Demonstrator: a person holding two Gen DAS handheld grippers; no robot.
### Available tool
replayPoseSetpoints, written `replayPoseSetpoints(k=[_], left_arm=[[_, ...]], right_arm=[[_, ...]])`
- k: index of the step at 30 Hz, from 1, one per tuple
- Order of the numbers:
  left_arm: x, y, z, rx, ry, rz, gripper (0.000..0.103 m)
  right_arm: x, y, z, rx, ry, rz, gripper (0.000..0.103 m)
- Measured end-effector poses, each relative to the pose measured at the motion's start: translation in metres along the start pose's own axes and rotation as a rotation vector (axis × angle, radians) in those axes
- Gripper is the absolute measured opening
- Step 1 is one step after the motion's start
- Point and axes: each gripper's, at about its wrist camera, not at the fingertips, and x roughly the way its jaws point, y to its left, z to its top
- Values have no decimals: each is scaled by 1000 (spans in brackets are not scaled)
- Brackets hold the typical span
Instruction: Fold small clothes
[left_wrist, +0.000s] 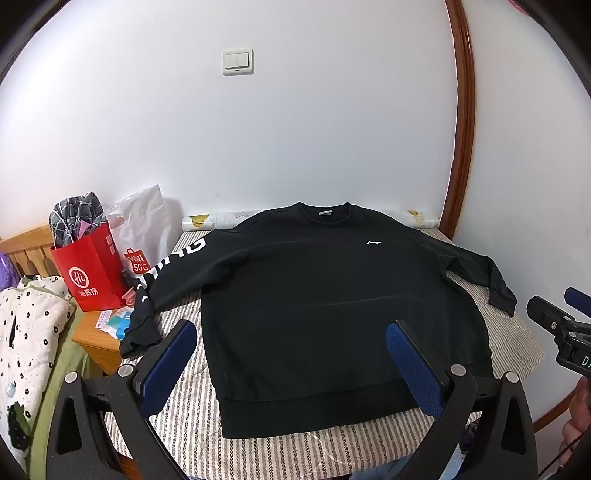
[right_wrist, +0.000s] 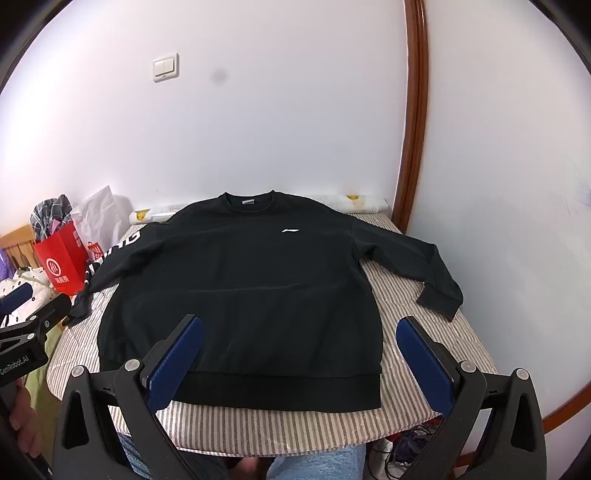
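Observation:
A black sweatshirt (left_wrist: 332, 302) (right_wrist: 240, 288) lies flat and face up on a striped table (left_wrist: 192, 428) (right_wrist: 413, 306), collar toward the wall, both sleeves spread out. The left sleeve (left_wrist: 162, 280) carries white letters and hangs over the table's left edge. The right sleeve's cuff (right_wrist: 441, 301) rests near the right edge. My left gripper (left_wrist: 291, 332) hovers open above the hem's left half, nothing between its blue pads. My right gripper (right_wrist: 299, 328) hovers open above the hem's right half, also holding nothing. Each gripper shows at the edge of the other's view.
A red paper bag (left_wrist: 92, 273) with checked cloth in it and a white plastic bag (left_wrist: 144, 225) stand on a wooden stand at the left. A flowered quilt (left_wrist: 26, 332) lies lower left. White wall and a brown door frame (left_wrist: 465, 110) stand behind.

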Motion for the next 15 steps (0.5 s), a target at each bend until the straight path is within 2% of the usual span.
replayPoseSetpoints(k=[15], left_arm=[[0,0,1,1,-1,-2,103]], right_arm=[[0,-3,-3,7,-7,4,103]])
